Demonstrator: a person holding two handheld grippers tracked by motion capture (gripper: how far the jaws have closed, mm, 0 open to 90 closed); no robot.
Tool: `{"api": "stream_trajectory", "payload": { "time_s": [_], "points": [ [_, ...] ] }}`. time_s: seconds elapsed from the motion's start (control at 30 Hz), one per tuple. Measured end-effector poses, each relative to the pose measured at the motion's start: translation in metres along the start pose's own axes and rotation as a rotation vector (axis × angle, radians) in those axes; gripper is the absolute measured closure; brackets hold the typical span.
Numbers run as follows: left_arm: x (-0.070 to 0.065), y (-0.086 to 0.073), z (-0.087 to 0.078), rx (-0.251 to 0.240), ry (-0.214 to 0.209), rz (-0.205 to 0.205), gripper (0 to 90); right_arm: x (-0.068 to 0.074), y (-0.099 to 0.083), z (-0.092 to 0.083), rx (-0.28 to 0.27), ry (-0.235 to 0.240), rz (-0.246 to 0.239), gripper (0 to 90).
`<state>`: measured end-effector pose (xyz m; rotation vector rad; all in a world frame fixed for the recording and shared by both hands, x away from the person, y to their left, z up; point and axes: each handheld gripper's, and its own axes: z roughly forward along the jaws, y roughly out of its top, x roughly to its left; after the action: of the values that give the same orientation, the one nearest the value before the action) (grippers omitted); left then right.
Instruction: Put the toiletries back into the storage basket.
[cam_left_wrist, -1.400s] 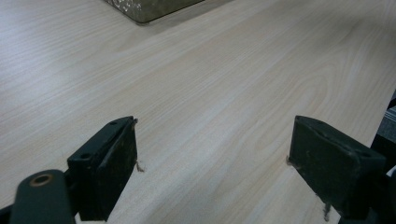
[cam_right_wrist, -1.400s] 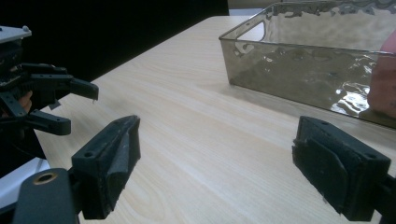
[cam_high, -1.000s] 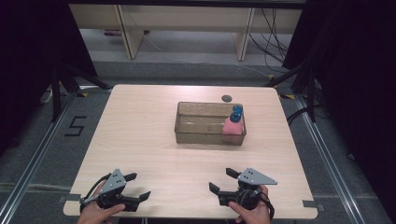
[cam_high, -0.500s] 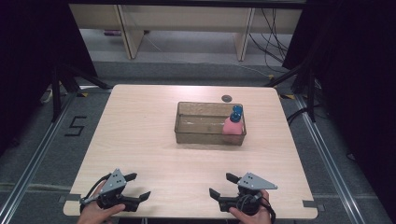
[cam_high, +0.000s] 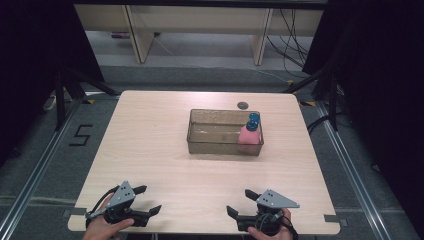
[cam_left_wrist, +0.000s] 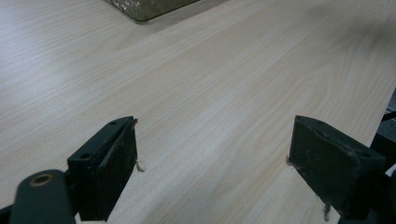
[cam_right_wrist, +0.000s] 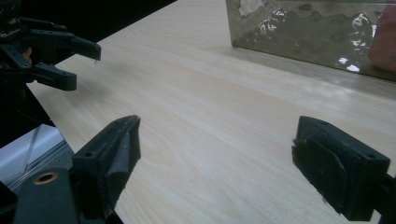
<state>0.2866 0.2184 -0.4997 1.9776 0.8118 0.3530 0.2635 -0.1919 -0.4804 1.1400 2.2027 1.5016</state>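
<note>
Both grippers barely shift since a second ago: left gripper (cam_high: 147, 200) and right gripper (cam_high: 239, 202) hover wide open, empty, well short of the bin (cam_high: 199, 144) holding the pink bottle (cam_high: 248, 135); nothing's begun.

Table (cam_high: 150, 150): light wood, rectangular, pale grain.
Floor (cam_high: 45, 150): grey, with metal rails on both sides.
Mark (cam_high: 80, 135): black "5" on floor, left of table.
Shelf (cam_high: 200, 20): beige, behind table.
Sides: black curtains.
Cables (cam_high: 290, 30): at back right.
</note>
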Motion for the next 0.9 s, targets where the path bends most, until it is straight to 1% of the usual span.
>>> {"api": "stream_trajectory", "payload": {
  "time_s": [0.03,0.07,0.13,0.17,0.2,0.23,0.27,0.3,0.33,0.37,0.4,0.43,0.47,0.5,0.53,0.57,0.6,0.63,0.67,0.77,0.9],
  "points": [
    [0.0000,-0.0001,0.0001,0.000,0.000,0.000,14.7,0.0009,-0.0005,0.0005,0.002,0.012,0.017,15.9],
    [0.0000,-0.0001,0.0001,0.000,0.000,0.000,14.7,0.0000,-0.0008,0.0010,-0.003,-0.001,0.000,15.9],
    [-0.0003,0.0002,-0.0004,0.004,0.003,0.005,14.7,0.0001,-0.0010,-0.0009,0.002,0.003,-0.006,16.0],
    [-0.0001,0.0003,-0.0004,0.000,0.000,0.005,14.7,0.0009,-0.0015,-0.0010,0.014,0.015,0.012,15.9],
    [-0.0001,0.0002,-0.0003,0.000,0.001,0.003,14.7,0.0025,-0.0019,-0.0021,0.024,0.015,0.028,16.0],
    [-0.0002,0.0002,-0.0004,0.003,0.005,0.004,14.7,0.0010,-0.0020,-0.0027,0.014,-0.007,-0.005,15.9],
    [-0.0002,0.0002,-0.0004,0.003,0.005,0.004,14.7,0.0010,-0.0020,-0.0027,0.014,-0.007,-0.005,15.9],
    [-0.0002,0.0000,-0.0003,0.002,0.004,0.006,14.7,0.0013,-0.0026,-0.0019,0.007,0.002,0.002,16.0],
    [-0.0003,0.0000,-0.0003,0.001,0.002,0.008,14.7,0.0011,-0.0031,-0.0013,0.006,-0.003,0.003,15.9],
    [-0.0005,0.0001,-0.0003,0.002,0.002,0.008,14.7,0.0018,-0.0033,-0.0026,0.011,0.016,0.019,15.9],
    [-0.0003,0.0001,-0.0002,0.003,0.001,0.007,14.7,0.0010,-0.0036,-0.0044,0.016,-0.011,-0.008,15.9],
    [-0.0004,0.0002,-0.0004,0.007,0.007,0.006,14.7,0.0019,-0.0040,-0.0044,0.025,-0.003,0.006,15.9],
    [-0.0003,0.0001,-0.0004,0.009,0.006,0.009,14.7,0.0022,-0.0044,-0.0039,0.016,0.001,0.005,15.9],
    [-0.0005,0.0001,-0.0005,0.008,0.006,0.008,14.7,0.0020,-0.0045,-0.0044,0.014,-0.010,-0.007,15.9],
    [-0.0003,0.0001,-0.0002,0.002,0.000,0.006,14.7,0.0033,-0.0054,-0.0031,0.006,-0.006,0.007,15.9],
    [-0.0003,0.0001,-0.0002,0.002,0.000,0.006,14.7,0.0033,-0.0054,-0.0031,0.006,-0.006,0.007,15.9],
    [-0.0002,0.0001,-0.0002,0.002,0.002,0.006,14.7,0.0026,-0.0053,-0.0034,0.022,0.000,-0.012,15.9],
    [-0.0002,0.0001,-0.0002,0.002,0.002,0.006,14.7,0.0032,-0.0050,-0.0047,0.027,-0.002,-0.012,15.9],
    [-0.0004,0.0000,-0.0003,0.008,0.006,0.007,14.7,0.0028,-0.0050,-0.0046,0.022,-0.004,-0.022,15.9],
    [-0.0005,0.0002,-0.0003,0.008,0.006,0.008,14.7,0.0028,-0.0053,-0.0049,0.024,-0.007,-0.017,15.9],
    [-0.0003,-0.0001,0.0000,0.007,0.007,0.005,14.7,0.0033,-0.0055,-0.0050,0.031,0.002,-0.006,15.9]
  ]
}}
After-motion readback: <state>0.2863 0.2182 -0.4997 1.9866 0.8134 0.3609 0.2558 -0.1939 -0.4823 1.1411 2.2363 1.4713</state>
